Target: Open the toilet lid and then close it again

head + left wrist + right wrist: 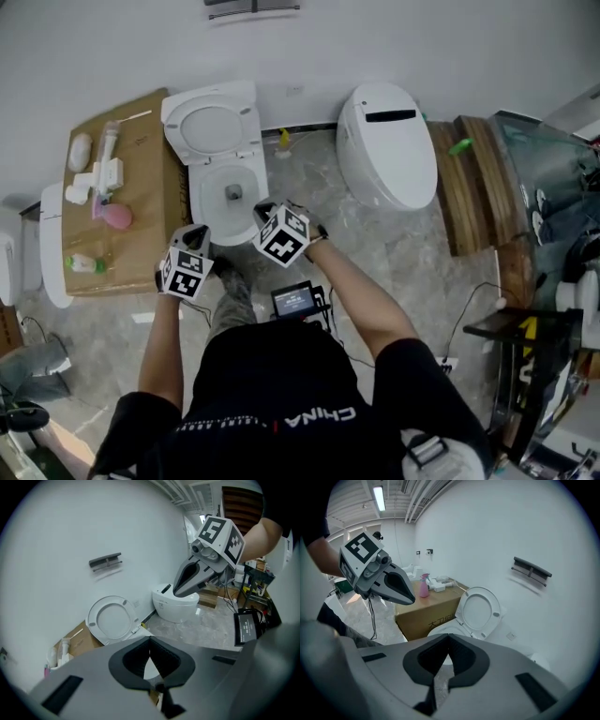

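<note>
The white toilet [230, 192] stands by the wall with its bowl uncovered. Its lid and seat [214, 129] are raised and lean back against the wall; they also show in the left gripper view [112, 619] and the right gripper view [479, 611]. My left gripper [195, 232] hangs shut and empty just before the bowl's front left. At the bowl's front right rim my right gripper [263, 214] is shut too, with nothing in it. Neither touches the toilet. In their own views the left gripper [150, 641] and the right gripper [449, 637] each show jaws pressed together.
A second white toilet [386, 145] with its lid down stands to the right. Left of the open toilet is a cardboard box [141, 159] carrying a pink bottle [116, 216] and other small items. Wooden boards [464, 187] lie at the right. A grey bracket [105, 561] hangs on the wall.
</note>
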Demonstrator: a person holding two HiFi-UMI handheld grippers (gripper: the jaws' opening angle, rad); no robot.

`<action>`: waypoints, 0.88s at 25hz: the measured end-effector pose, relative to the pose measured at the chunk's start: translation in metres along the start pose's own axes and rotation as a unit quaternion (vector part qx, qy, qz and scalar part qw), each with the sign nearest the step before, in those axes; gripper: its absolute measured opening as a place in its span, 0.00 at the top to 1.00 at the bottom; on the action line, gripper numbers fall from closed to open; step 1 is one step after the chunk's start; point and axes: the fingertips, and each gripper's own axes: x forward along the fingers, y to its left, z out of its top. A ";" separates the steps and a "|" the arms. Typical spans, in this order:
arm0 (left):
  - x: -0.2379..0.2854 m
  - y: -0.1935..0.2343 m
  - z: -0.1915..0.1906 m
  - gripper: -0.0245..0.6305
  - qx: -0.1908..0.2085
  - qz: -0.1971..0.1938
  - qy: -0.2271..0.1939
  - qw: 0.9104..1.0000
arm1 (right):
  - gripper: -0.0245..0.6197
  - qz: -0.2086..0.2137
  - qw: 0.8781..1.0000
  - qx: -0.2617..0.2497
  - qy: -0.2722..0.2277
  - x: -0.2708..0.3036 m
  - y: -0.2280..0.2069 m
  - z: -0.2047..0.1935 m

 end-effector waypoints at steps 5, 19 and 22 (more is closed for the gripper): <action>-0.022 -0.006 -0.011 0.95 0.005 0.003 -0.006 1.000 | 0.94 -0.001 1.000 -0.012 -0.016 -0.009 0.026 0.014; -0.054 0.008 -0.038 0.95 0.031 -0.017 -0.021 0.999 | 0.94 -0.028 1.000 -0.002 -0.010 0.000 0.072 0.048; -0.053 0.004 -0.036 0.95 0.033 -0.020 -0.023 0.999 | 0.94 -0.030 0.999 0.002 -0.010 -0.001 0.076 0.048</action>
